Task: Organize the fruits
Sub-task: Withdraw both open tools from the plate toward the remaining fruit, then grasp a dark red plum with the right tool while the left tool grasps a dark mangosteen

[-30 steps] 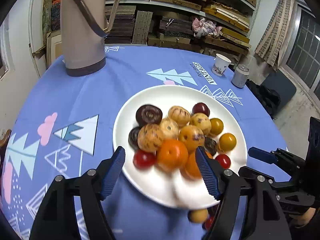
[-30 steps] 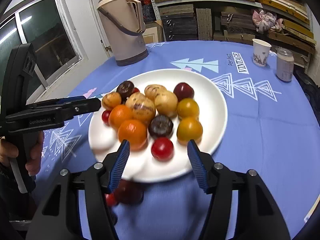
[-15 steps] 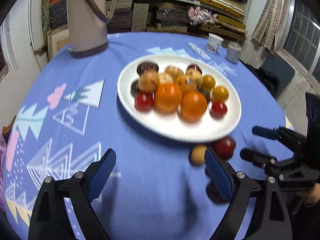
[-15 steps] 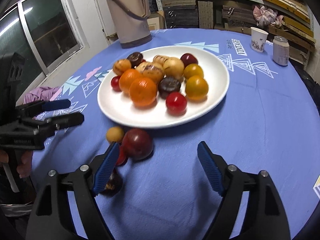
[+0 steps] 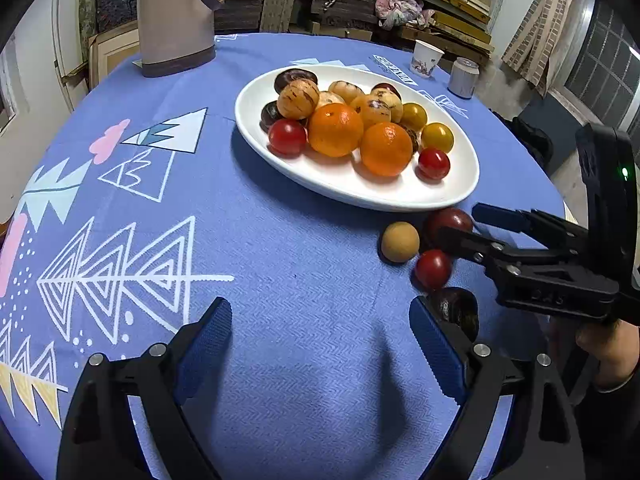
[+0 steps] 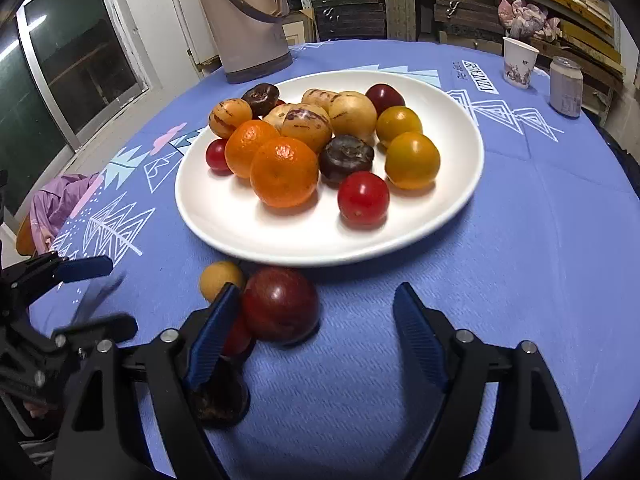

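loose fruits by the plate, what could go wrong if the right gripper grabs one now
The right gripper, jaws closing, has the dark red plum just inside its left finger, off centre, so the plum might roll away. The tan fruit and small red tomato sit touching it and may get knocked. The white plate rim is close ahead.

Round table [image 5: 280,264] under blue cloth with white tree and triangle prints fills lower frame. Shelves [image 6: 460,4] stacked with dark boards across top. White wall, framed window [image 6: 76,60] upper left in right wrist view. Barred window [image 5: 604,68], hanging patterned curtain [image 5: 536,28] upper right in left wrist view.
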The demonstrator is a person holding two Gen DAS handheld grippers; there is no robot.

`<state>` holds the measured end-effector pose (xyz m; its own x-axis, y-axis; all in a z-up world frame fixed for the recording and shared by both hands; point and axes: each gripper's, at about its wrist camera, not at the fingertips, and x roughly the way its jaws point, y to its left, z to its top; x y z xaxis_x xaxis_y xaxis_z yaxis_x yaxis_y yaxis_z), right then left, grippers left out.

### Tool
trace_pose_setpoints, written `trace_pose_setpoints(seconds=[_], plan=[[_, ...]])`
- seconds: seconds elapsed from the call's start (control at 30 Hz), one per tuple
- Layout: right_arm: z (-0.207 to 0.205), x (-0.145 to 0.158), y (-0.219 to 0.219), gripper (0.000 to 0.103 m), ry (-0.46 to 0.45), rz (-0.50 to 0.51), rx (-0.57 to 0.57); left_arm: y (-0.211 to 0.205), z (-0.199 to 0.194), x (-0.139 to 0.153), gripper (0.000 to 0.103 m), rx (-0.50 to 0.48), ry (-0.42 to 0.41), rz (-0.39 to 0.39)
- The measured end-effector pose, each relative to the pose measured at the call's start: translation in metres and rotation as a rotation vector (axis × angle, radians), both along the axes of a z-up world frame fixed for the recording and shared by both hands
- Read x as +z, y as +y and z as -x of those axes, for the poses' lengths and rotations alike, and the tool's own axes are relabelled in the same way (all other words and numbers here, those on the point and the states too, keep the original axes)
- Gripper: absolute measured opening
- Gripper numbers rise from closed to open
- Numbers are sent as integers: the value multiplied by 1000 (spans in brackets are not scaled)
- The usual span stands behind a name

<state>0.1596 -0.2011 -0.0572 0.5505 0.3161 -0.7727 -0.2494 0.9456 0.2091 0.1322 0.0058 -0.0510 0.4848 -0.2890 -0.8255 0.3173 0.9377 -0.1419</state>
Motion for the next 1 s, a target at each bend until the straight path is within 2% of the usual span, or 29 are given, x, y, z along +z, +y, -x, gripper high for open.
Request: trace_pose_setpoints(seconds=[0.07,0.17,0.33,0.47,0.67,0.8,0.83,0.93,1.0], plan=[[-3,-1,5,52,6,-14,28,-4,1,-2,91,-11,3,-6],[-3,0,15,40,4,-9,64,-8,3,-4,91,-26,9,-15],[-4,-1,5,39,33,-79,63,-17,7,-6,91,-56,20,-26],[7,9,-18,38,9,-113,31,-26,15,-5,91,-102,18,-17],[21,15,-38,39,-7,-98,8,-52,26,-4,91,-199,12,-3],[28,11,-44,39,-4,-103,5,-67,26,-12,90,-221,11,-22],[29,10,-45,39,-3,-104,5,-71,24,-15,88,-217,16,-23],[31,8,-45,39,-1,-102,9,-77,17,-21,73,-202,21,-30],[33,7,-46,39,-1,-106,8,-81,17,-21,71,-206,5,-50]])
